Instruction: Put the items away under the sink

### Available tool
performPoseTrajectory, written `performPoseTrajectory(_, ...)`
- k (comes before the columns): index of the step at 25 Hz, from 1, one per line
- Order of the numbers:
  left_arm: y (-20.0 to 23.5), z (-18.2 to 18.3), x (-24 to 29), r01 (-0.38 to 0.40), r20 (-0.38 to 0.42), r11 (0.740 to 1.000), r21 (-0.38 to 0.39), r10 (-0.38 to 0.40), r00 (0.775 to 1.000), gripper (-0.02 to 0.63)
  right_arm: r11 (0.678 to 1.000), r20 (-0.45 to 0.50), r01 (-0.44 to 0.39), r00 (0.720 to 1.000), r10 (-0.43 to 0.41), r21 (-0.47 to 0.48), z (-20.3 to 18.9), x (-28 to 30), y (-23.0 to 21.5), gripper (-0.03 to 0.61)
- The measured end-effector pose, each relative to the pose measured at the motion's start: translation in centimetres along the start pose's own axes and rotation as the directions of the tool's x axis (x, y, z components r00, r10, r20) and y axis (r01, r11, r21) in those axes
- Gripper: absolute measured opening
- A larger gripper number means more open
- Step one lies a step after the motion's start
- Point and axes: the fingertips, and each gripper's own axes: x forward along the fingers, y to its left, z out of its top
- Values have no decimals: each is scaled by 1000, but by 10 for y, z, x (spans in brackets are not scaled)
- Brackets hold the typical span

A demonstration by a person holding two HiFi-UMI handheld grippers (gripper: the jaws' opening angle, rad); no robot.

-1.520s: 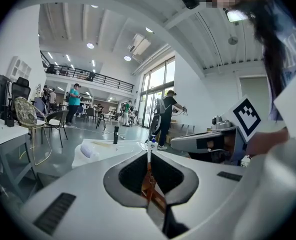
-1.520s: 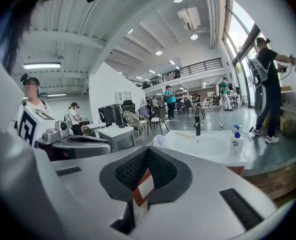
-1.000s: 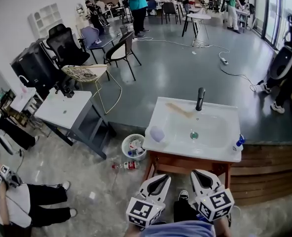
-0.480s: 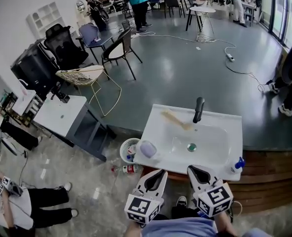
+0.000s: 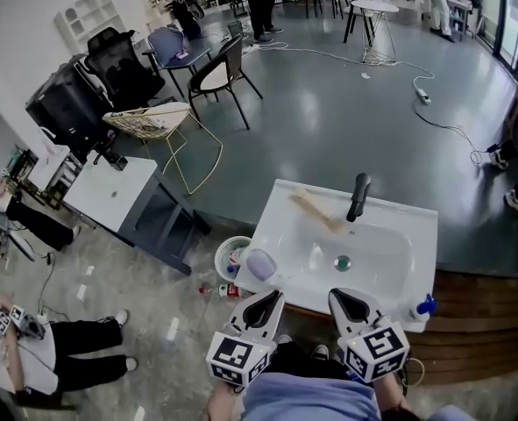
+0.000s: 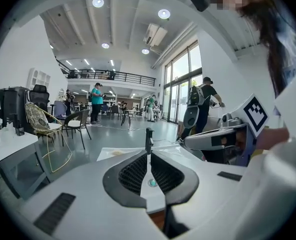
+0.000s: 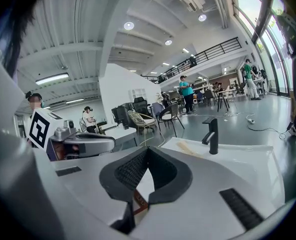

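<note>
A white sink (image 5: 416, 235) with a black faucet (image 5: 358, 196) stands in front of me on a wooden base. On it lie a wooden brush (image 5: 315, 209) at the back left, a pale purple item (image 5: 260, 264) on the left rim, a clear item (image 5: 316, 254) in the basin and a blue-capped bottle (image 5: 423, 306) at the front right corner. My left gripper (image 5: 273, 296) and right gripper (image 5: 337, 293) hover side by side at the sink's front edge, both shut and empty. The left gripper (image 6: 148, 152) points at the faucet (image 6: 148, 139); the right gripper (image 7: 146, 149) has the faucet (image 7: 211, 135) to its right.
A white waste bin (image 5: 233, 257) and a bottle on the floor (image 5: 224, 292) sit left of the sink. A white table (image 5: 109, 191), a wire chair (image 5: 158, 123) and black chairs stand further left. A seated person (image 5: 39, 345) is at the lower left. Wooden steps (image 5: 469, 310) lie right.
The head view has shifted a little, bringing the sink lower and nearer. Both grippers stay shut and have edged up to the sink's front edge.
</note>
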Motion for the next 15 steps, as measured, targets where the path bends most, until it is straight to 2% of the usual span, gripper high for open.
performPoseTrajectory(5, 15, 5, 19, 11, -16, 1000, 22, -10, 1000, 20, 1000, -16, -11, 1000, 11, 14, -2, 13, -8, 14)
performPoseTrajectory(9, 24, 20, 39, 63, 11, 996, 57, -63, 998, 20, 1000, -11, 11, 1000, -11, 27, 4, 25, -19, 14)
performPoseTrajectory(15, 45, 34, 77, 146, -15, 982, 117, -145, 989, 20, 998, -6, 47, 999, -47, 29, 20, 51, -41, 14)
